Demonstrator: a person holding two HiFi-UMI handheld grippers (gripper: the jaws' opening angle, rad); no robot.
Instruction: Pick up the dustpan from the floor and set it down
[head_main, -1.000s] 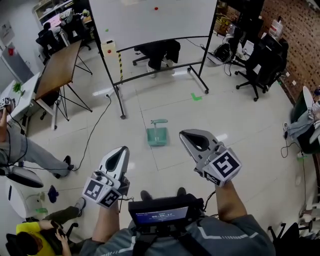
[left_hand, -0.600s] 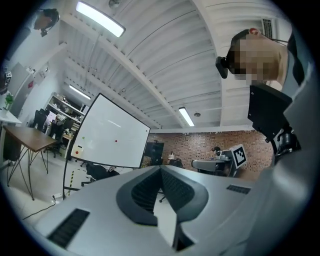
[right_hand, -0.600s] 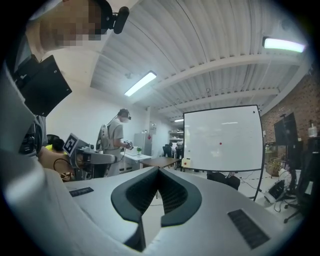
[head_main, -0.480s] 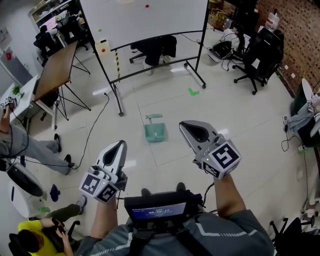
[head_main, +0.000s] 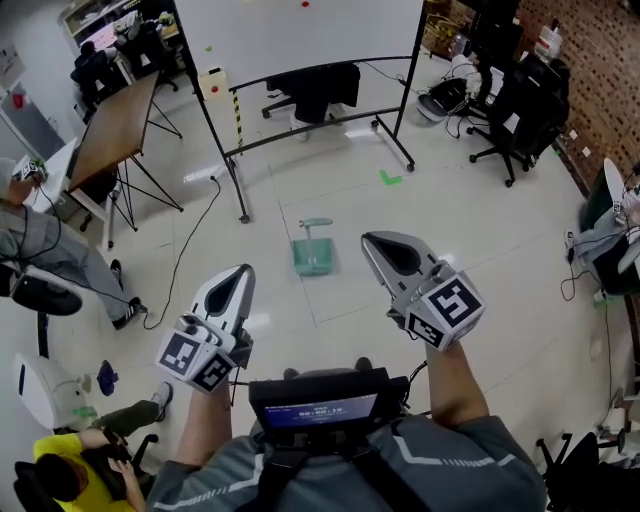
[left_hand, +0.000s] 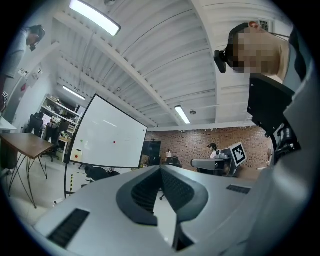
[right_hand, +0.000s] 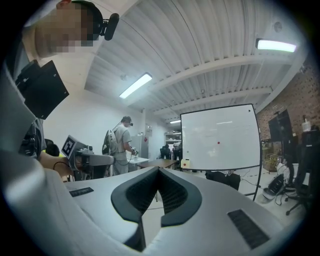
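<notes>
A person stands on the tiled floor (head_main: 480, 260) with the left gripper (head_main: 238, 278) and the right gripper (head_main: 376, 246) held out level in front of the body, both aimed towards the green dustpan (head_main: 314, 256). It lies on the floor well ahead of them, its handle pointing away towards the wheeled whiteboard (head_main: 300, 30). Over the past second little changes: the dustpan sits where it was, the two grippers hold much the same pose, and only the view drifts slightly. In the left gripper view the fingers (left_hand: 145, 192) are pressed together on nothing; the right gripper view shows its fingers (right_hand: 172, 196) likewise closed and empty. The pick-up appears not yet begun: the person likely has to step closer, bend down and part a pair of fingers before the dustpan can be grasped
</notes>
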